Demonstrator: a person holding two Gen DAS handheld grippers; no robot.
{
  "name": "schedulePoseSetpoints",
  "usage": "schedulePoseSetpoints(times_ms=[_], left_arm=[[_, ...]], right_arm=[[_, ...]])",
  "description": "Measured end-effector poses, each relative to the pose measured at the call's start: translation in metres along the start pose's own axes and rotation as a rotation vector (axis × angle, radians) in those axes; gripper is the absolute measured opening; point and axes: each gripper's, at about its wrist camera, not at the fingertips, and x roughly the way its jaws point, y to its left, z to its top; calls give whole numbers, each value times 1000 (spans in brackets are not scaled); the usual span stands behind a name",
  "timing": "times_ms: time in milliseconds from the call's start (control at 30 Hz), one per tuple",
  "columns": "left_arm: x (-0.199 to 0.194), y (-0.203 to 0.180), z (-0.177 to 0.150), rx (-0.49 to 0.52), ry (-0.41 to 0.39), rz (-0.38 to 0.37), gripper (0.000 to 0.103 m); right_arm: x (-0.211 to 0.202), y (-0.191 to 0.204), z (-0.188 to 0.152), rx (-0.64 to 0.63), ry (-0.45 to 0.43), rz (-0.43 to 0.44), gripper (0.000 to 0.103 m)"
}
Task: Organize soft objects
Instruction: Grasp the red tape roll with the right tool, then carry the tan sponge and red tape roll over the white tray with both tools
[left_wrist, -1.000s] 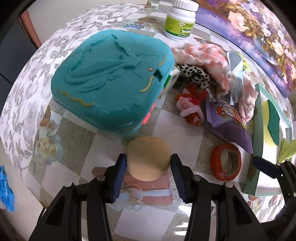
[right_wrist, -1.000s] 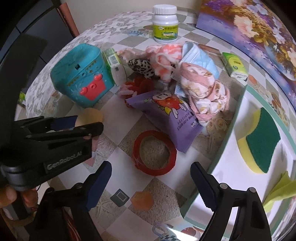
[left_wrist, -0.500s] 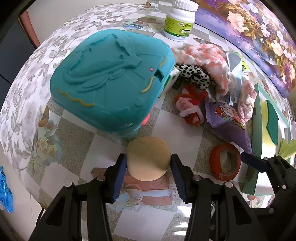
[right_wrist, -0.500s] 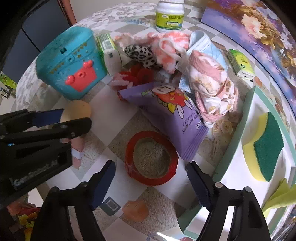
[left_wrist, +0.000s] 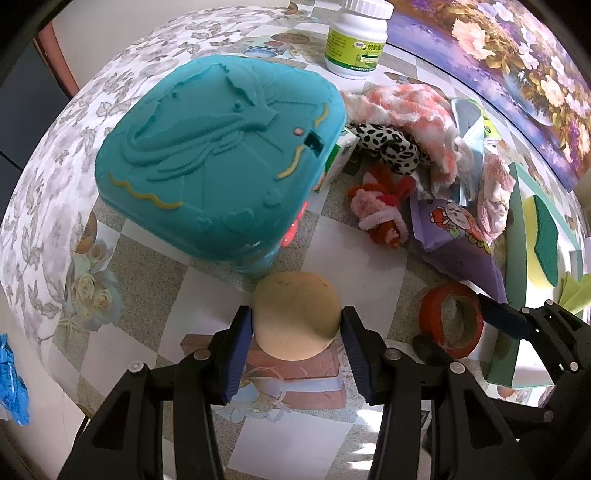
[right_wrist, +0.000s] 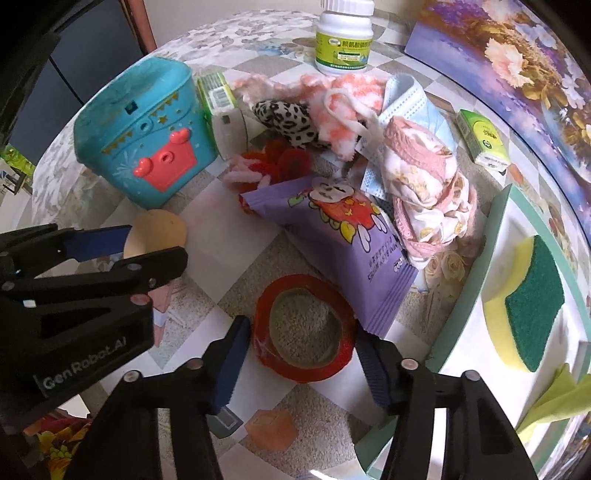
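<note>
My left gripper (left_wrist: 297, 345) is shut on a tan round sponge puff (left_wrist: 297, 314), held just above the table in front of the teal box (left_wrist: 218, 155); the puff also shows in the right wrist view (right_wrist: 157, 232). My right gripper (right_wrist: 303, 363) has closed in around a red tape roll (right_wrist: 304, 328) lying flat on the table, one finger at each side; whether they press it I cannot tell. The roll also shows in the left wrist view (left_wrist: 450, 319). Soft things lie behind: pink fluffy cloth (right_wrist: 340, 107), floral pink cloth (right_wrist: 424, 184), leopard plush (right_wrist: 284, 116), red-pink plush (right_wrist: 269, 166).
A purple snack bag (right_wrist: 343, 236) lies behind the roll. A green-rimmed tray (right_wrist: 465, 291) at right holds a yellow-green sponge (right_wrist: 528, 306) and a yellow cloth (right_wrist: 557, 398). A white bottle (right_wrist: 345, 37) and a small green box (right_wrist: 484, 138) stand at the back.
My right gripper moved forward and down to the red tape roll and its fingers narrowed from wide open to the roll's sides. My left gripper stayed still, holding the puff.
</note>
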Motion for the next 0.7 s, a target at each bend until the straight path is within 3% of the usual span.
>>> schedulePoseSetpoints(times_ms=[333, 700], left_arm=[[-5, -7, -6, 16, -8, 14, 50], [-32, -30, -12, 38, -61, 16, 50]], right_arm=[[-18, -4, -14, 1, 7, 14, 56], [-52, -28, -26, 91, -18, 51, 56]])
